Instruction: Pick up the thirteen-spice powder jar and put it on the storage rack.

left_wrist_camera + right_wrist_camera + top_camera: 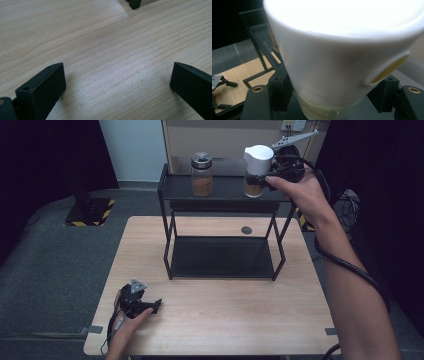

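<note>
A glass jar with a big white cap (258,159) and brown contents is at the right end of the black rack's top shelf (225,190). My right gripper (260,179) is shut on it just under the cap; I cannot tell whether its base touches the shelf. In the right gripper view the jar (337,57) sits between the two jaws of the right gripper (333,90). A second jar (202,175), with a dark metal lid and brown powder, stands upright at the shelf's left. My left gripper (151,306) rests open on the table's near left, and the left gripper view has its jaws (117,72) wide apart over bare wood.
The two-tier black rack stands at the back middle of the wooden table (215,315), with a dark lower tier (222,257). A small dark round spot (246,230) lies on the table behind the rack. Grey floor surrounds the table; a wall runs close behind the rack.
</note>
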Demonstrator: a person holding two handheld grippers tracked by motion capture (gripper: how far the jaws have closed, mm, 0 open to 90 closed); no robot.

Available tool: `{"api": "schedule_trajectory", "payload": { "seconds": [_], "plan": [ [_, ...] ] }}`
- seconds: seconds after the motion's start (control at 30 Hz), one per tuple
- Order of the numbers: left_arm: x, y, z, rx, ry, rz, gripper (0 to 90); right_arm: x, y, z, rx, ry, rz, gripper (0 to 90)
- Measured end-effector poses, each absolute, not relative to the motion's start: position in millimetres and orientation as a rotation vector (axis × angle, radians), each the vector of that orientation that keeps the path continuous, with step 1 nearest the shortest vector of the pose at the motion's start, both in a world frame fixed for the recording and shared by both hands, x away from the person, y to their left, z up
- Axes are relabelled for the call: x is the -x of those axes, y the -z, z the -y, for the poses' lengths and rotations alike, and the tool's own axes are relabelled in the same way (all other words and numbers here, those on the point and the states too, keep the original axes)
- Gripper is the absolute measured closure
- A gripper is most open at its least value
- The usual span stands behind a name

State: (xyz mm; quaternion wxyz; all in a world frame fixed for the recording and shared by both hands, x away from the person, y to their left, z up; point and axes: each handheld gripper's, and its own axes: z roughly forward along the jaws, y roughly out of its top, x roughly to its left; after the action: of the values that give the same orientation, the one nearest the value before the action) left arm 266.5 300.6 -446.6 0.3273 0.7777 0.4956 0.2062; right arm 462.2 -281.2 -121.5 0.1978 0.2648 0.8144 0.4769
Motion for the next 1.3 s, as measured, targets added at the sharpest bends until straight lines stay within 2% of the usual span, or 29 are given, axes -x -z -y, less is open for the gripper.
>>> {"api": "schedule_trajectory", "payload": {
  "seconds": [0.63, 1.3],
  "plan": [
    [-267, 447, -301, -2.037, -0.539, -1.296, 0.0, -479, 128, 272, -0.798, -1.324, -2.294, 31.6],
    [-267, 447, -301, -2.038, -0.540, -1.296, 0.0, -481, 124, 271, -0.815, -1.309, -2.312, 31.2]
  ]
}}
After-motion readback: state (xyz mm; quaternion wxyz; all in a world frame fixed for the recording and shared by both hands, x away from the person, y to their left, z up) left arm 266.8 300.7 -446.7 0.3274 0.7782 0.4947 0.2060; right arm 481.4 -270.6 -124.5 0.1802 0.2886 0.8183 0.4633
